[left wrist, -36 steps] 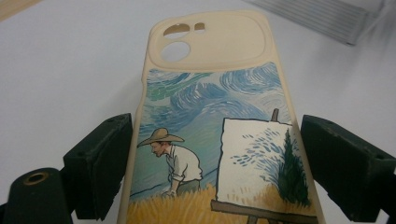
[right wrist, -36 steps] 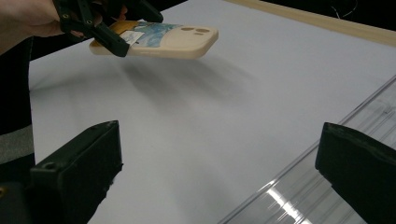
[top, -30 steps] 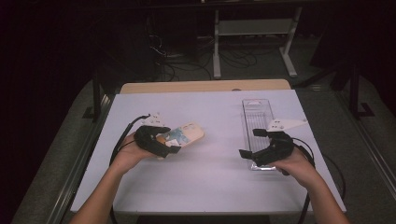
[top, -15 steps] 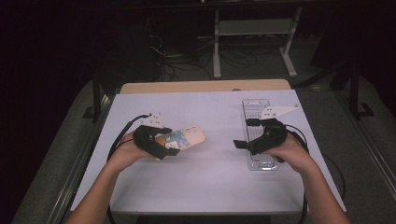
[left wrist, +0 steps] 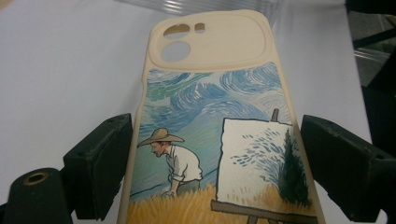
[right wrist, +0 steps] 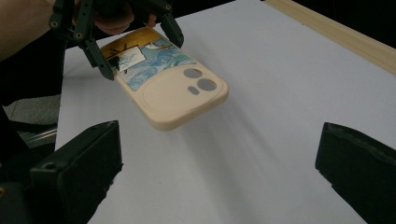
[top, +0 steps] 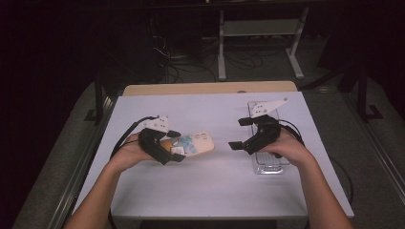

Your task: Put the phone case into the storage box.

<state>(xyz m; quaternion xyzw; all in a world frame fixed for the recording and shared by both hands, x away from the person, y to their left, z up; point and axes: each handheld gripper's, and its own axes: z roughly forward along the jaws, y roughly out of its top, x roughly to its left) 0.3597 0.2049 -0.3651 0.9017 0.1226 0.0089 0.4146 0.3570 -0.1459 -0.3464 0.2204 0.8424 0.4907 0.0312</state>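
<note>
A cream phone case [top: 193, 143] with a painted scene of a man in a straw hat and an easel is held just above the white table [top: 215, 191], camera end pointing right. My left gripper [top: 175, 145] is shut on its long edges; in the left gripper view both black jaws press the sides of the case [left wrist: 215, 93]. My right gripper [top: 239, 133] hovers to the right of the case, open, with nothing between its jaws. In the right gripper view the case [right wrist: 173, 93] and the left gripper [right wrist: 140, 56] lie ahead of the right gripper [right wrist: 219, 140].
A clear plastic tray [top: 267, 164] lies on the table's right side under the right hand. A wooden strip [top: 210, 88] runs along the far edge. Cables trail from both grippers. Beyond the table are a dark floor and a metal stand [top: 258, 28].
The right gripper has moved left and slightly up, away from the clear tray and toward the phone case. The left gripper and the case have stayed put.
</note>
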